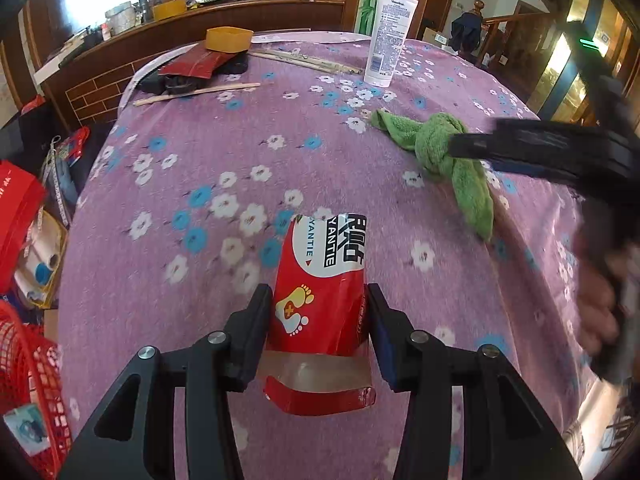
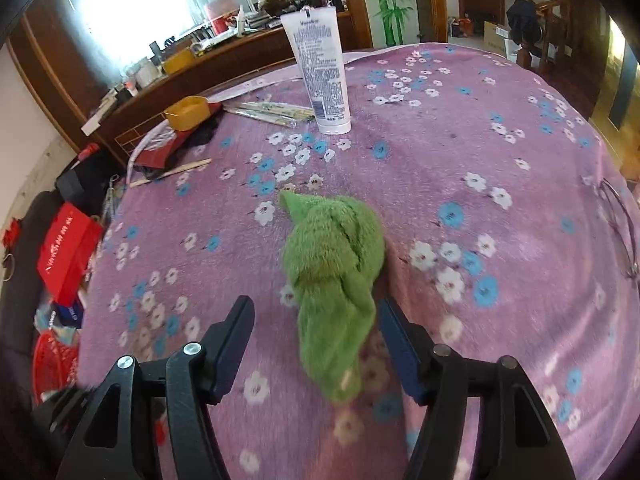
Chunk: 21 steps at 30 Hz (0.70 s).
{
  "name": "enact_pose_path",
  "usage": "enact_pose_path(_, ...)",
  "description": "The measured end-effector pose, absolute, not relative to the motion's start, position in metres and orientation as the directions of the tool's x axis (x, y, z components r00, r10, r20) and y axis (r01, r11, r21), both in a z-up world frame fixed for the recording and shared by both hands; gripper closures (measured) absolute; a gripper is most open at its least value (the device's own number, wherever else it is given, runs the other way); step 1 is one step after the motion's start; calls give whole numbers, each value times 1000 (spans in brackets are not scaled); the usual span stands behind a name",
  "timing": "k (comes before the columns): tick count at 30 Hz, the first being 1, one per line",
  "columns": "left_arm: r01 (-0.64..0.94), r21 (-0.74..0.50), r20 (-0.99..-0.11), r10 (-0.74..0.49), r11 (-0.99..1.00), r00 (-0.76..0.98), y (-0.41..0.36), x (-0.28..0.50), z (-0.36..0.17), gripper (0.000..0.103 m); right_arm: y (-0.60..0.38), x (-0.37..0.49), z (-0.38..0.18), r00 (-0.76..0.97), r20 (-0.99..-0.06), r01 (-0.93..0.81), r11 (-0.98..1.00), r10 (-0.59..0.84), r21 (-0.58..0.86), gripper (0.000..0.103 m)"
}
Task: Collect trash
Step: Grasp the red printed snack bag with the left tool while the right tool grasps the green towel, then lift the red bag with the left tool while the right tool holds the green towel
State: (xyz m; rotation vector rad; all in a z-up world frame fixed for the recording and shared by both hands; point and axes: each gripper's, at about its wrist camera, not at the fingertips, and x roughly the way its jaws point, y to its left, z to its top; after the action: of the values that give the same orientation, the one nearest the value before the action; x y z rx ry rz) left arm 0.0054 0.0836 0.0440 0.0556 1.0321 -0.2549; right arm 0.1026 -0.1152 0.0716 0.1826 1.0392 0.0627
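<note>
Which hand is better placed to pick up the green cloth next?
Right: the right gripper has open jaws either side of the green cloth. The left gripper already clamps a red wrapper.

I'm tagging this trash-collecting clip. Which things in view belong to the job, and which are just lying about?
Job:
- red foot-patch wrapper, clamped in the left gripper
- red mesh basket beside the table, possibly the bin
- wrapped chopsticks, probably trash

Lying about:
- knotted green cloth, between the open right gripper's fingers
- white lotion tube
- yellow box
</note>
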Motion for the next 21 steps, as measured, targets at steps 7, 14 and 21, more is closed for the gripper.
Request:
enact_pose_path(7, 231, -62, -850, -173, 971, 498, 93, -6, 49, 57, -120, 128, 42, 479, -870, 75, 983, 113, 169, 48)
enact_pose_path(14, 250, -61, -838, -185, 966, 514, 95, -13, 55, 57, -121, 70, 74, 535, -830, 50, 974, 160, 220, 59)
enact_pose_path(21, 312, -66, -830, -226, 948, 510, 83, -32, 59, 57, -110, -28, 99, 574, -800, -2, 978, 172, 209, 59)
